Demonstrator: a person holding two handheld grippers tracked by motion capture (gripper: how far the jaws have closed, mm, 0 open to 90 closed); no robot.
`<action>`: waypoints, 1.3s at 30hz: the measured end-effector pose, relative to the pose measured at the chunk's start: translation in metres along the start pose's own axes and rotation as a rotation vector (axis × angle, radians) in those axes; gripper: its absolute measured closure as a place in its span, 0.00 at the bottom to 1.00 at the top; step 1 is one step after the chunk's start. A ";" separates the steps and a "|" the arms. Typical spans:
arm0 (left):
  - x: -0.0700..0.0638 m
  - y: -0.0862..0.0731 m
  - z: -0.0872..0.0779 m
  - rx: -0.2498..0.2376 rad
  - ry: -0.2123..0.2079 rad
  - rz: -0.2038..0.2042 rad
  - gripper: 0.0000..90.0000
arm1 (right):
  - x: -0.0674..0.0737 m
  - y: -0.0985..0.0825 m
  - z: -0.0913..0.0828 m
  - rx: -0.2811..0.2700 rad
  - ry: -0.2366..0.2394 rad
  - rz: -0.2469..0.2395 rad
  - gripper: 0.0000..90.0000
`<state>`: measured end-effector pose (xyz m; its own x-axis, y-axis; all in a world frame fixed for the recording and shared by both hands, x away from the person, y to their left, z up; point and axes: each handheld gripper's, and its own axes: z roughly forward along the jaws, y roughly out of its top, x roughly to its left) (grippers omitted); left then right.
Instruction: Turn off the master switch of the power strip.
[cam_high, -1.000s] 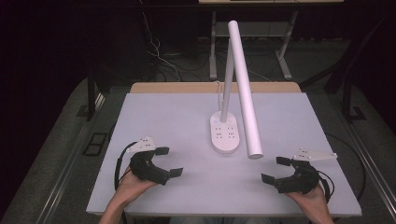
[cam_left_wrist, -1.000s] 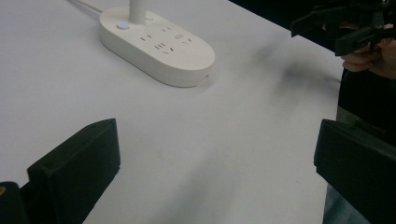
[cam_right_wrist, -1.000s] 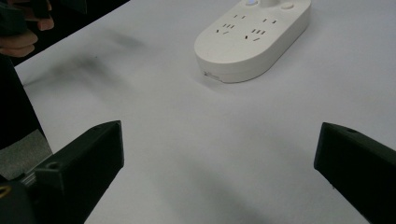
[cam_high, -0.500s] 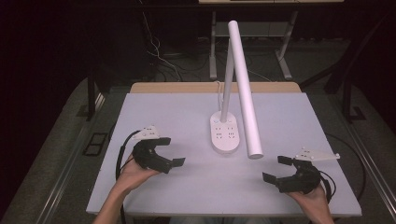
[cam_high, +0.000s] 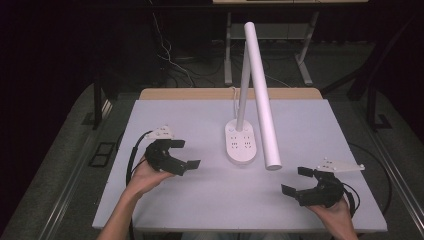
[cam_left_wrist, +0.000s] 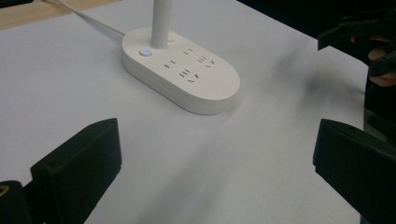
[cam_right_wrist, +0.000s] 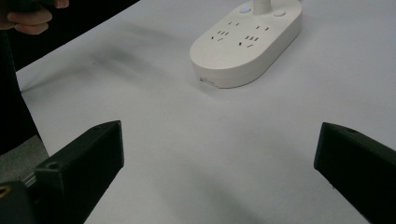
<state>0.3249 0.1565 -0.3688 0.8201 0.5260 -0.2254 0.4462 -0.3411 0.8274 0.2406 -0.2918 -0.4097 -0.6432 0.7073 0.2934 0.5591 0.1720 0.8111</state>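
1. Bare table (cam_high: 200, 125) surface lies open between the left gripper (cam_high: 184, 154) and right gripper (cam_high: 300, 181), both near the front edge
2. Both jaws gape wide, holding nothing
3. One white lamp (cam_high: 244, 145): oval socket base mid-table, upright stem, long tube head slanting forward
4. Two grippers

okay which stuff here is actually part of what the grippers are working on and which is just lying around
In the job:
desk lamp, with its socket base
left gripper, open, nearer the base
right gripper, open

Lying about:
lamp cord
cables on the floor
desk legs behind the table
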 end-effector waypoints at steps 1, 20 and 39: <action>0.001 0.001 0.001 0.000 0.003 0.001 0.00 | 0.000 0.000 0.000 0.000 0.000 0.000 0.01; 0.013 0.034 0.015 0.042 0.012 0.028 0.00 | 0.000 0.000 0.000 0.004 0.003 0.000 0.01; 0.029 0.064 0.036 0.086 0.025 0.035 0.01 | -0.001 -0.001 0.000 0.003 0.003 0.006 0.01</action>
<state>0.3902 0.1216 -0.3411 0.8272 0.5313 -0.1831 0.4470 -0.4246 0.7874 0.2405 -0.2924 -0.4105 -0.6412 0.7063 0.3000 0.5648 0.1698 0.8075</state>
